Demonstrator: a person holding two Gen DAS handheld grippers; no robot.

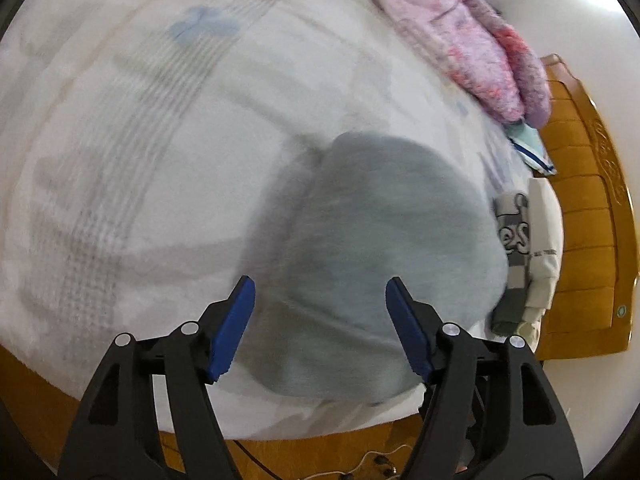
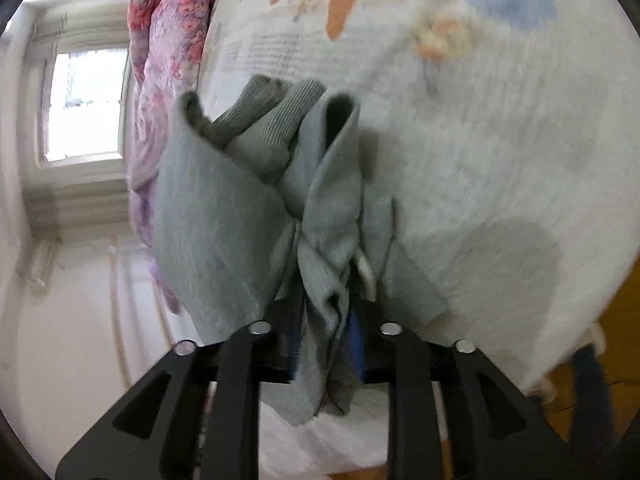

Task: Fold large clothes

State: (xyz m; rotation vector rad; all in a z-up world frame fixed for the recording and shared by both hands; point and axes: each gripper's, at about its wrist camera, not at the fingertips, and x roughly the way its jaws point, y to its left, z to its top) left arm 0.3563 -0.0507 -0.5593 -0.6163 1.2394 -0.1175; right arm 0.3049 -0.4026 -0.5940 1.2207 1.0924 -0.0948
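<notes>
A large grey garment point(image 1: 384, 240) lies bunched on the bed near its front edge, blurred by motion. My left gripper point(image 1: 320, 300) is open and empty, its blue fingers point(image 1: 236, 320) spread above the near part of the garment. In the right wrist view my right gripper point(image 2: 324, 344) is shut on a bunch of the same grey garment point(image 2: 224, 216), which hangs lifted in folds, with ribbed cuffs point(image 2: 272, 120) at its far end.
The bed has a white patterned sheet point(image 1: 160, 140). A pink floral quilt point(image 1: 472, 40) lies at its far right. Folded clothes point(image 1: 524, 248) sit by the wooden bed frame point(image 1: 588, 220). A window point(image 2: 84, 104) shows at the left in the right wrist view.
</notes>
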